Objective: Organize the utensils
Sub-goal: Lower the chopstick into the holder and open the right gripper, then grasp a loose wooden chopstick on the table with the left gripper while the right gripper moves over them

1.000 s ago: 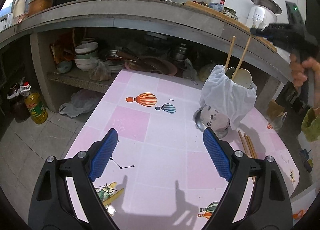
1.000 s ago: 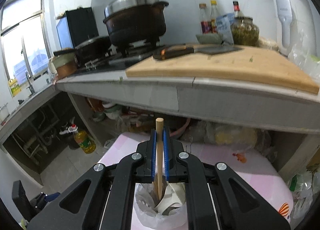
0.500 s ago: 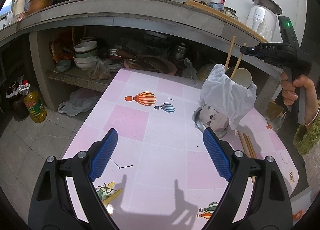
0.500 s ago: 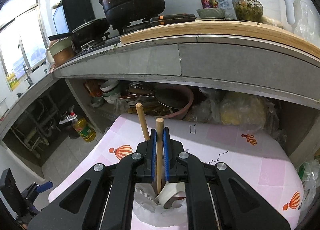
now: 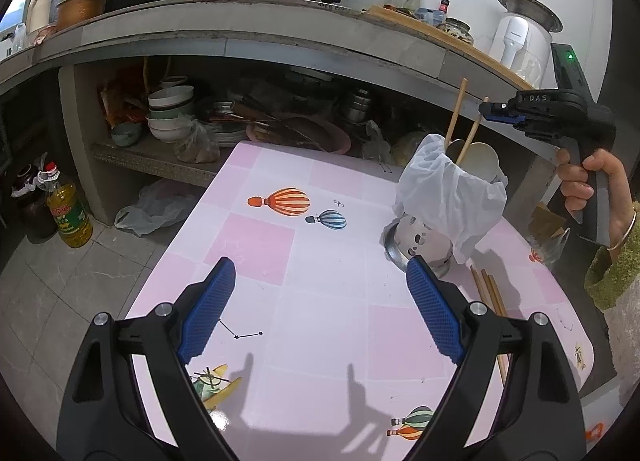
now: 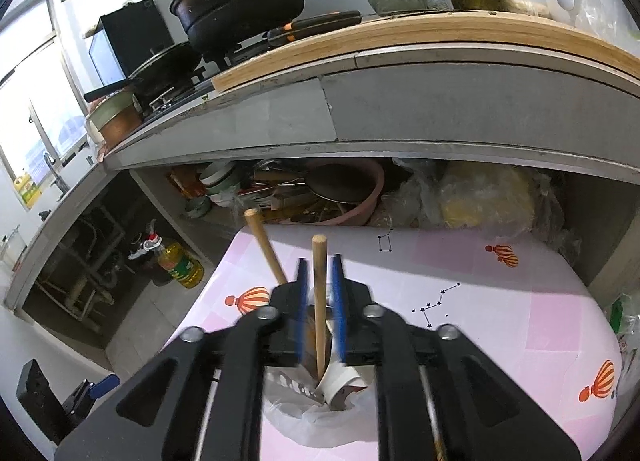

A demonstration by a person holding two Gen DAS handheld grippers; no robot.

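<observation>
A metal utensil holder (image 5: 424, 241) draped in a white plastic bag (image 5: 448, 189) stands at the right of the pink table (image 5: 320, 321). Two wooden chopsticks (image 5: 456, 117) lean upright in it. My right gripper (image 5: 486, 111) hovers at the top of the nearer chopstick (image 6: 319, 281); its jaws are opening, the stick stands between them, and the pads are off it. The second chopstick (image 6: 264, 245) leans left. My left gripper (image 5: 320, 265) hangs open over the table with nothing between its fingers. Loose chopsticks (image 5: 488, 293) lie on the table beside the holder.
A concrete counter (image 5: 280, 33) with pots overhangs the table's far edge. Bowls and pans (image 5: 172, 113) fill the shelf beneath it. An oil bottle (image 5: 68, 213) stands on the floor at left. A person's hand (image 5: 588, 189) grips the right tool.
The right gripper came down with its chopstick into the bagged holder, and its jaws have parted from the stick. The left gripper has stayed still.
</observation>
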